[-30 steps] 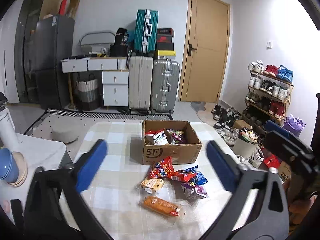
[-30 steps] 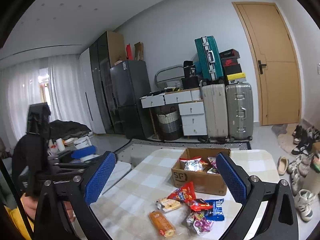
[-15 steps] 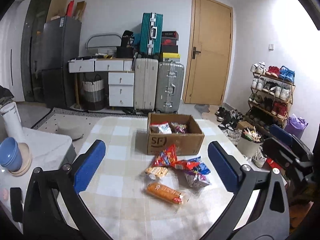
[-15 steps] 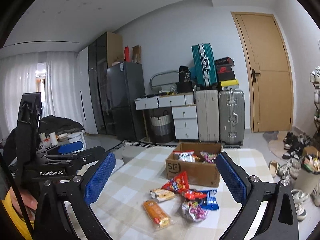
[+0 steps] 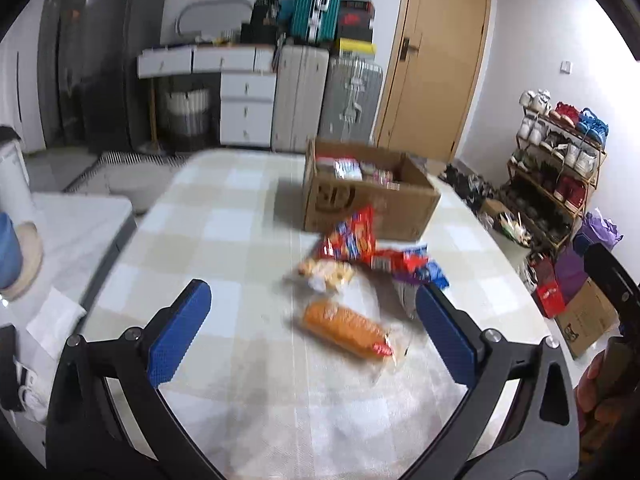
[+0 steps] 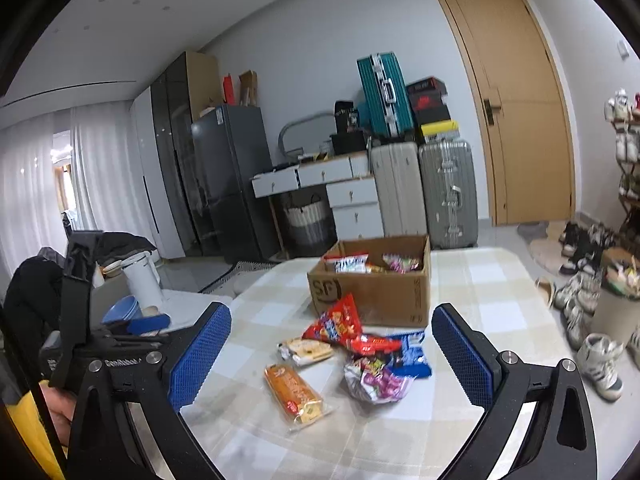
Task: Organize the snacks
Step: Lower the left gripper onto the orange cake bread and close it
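A cardboard box (image 5: 368, 200) holding some snacks stands on the checked table (image 5: 224, 224); it also shows in the right wrist view (image 6: 380, 292). In front of it lie loose snacks: an orange packet (image 5: 344, 330) (image 6: 294, 392), a red bag (image 5: 350, 236) (image 6: 336, 322), a pale biscuit pack (image 5: 326, 272) (image 6: 306, 350), a blue pack (image 6: 410, 354) and a silver-purple bag (image 6: 376, 376). My left gripper (image 5: 312, 336) is open and empty, above the table just short of the orange packet. My right gripper (image 6: 330, 360) is open and empty, in front of the pile.
A low white side table (image 5: 68, 220) with a blue bowl (image 6: 122, 310) and white canister (image 6: 140, 276) stands left. Suitcases (image 5: 326, 96), drawers (image 5: 246, 108), a fridge and a door (image 5: 432, 56) line the back wall. A shoe rack (image 5: 560, 168) and shoes are on the right.
Both grippers have moved forward and lower toward the snack pile, which now looks larger and nearer. Both stay open. The snacks have not moved.
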The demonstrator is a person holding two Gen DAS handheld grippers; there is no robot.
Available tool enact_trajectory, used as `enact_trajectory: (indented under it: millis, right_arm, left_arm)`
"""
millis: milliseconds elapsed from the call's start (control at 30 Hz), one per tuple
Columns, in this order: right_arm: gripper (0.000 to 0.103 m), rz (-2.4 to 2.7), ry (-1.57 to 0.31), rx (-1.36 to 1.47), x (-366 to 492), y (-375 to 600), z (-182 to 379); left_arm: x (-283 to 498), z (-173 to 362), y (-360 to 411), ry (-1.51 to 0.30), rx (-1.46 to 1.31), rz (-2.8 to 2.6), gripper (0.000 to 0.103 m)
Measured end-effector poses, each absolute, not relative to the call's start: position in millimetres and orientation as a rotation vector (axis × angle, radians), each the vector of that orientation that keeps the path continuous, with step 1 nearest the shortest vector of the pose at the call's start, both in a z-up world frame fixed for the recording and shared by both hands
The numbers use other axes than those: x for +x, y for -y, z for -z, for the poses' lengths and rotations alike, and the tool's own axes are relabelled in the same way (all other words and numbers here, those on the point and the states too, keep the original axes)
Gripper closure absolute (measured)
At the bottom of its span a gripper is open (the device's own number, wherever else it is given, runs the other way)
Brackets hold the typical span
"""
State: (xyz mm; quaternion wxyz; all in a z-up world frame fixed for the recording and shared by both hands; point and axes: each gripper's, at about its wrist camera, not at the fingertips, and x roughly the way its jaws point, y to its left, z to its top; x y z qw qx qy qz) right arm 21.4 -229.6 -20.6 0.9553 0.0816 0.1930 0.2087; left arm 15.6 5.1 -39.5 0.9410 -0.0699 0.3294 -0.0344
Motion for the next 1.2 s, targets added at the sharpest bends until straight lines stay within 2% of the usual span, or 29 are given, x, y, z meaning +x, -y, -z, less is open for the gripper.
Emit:
enact_trajectory:
  millis: [467,1000,1133,1200]
  right_arm:
    - [0.001,-0.471,-0.487,0.158,49.5,218.6,80.6]
    - [0.001,-0.485,-0.564,0.286,76.3,245.4,124.3]
    - [0.001,-0.504,-0.593,0.342,83.6,250.7,134.9]
    - [0.001,-0.504,-0.605,0.359,85.5,252.8,138.5]
  left_arm:
    - [95.5,148.5,30.2,-0.999,-0.216,0.077,0.001]
    - [157.6,190.2,61.7,-1.107,-0.157,0.022,0.002]
    - [162.3,191.9,57.3,-1.082,-0.175,0.028,0.005]
    - [160.6,190.2,55.8,-1.065,-0.175,0.053,0.016]
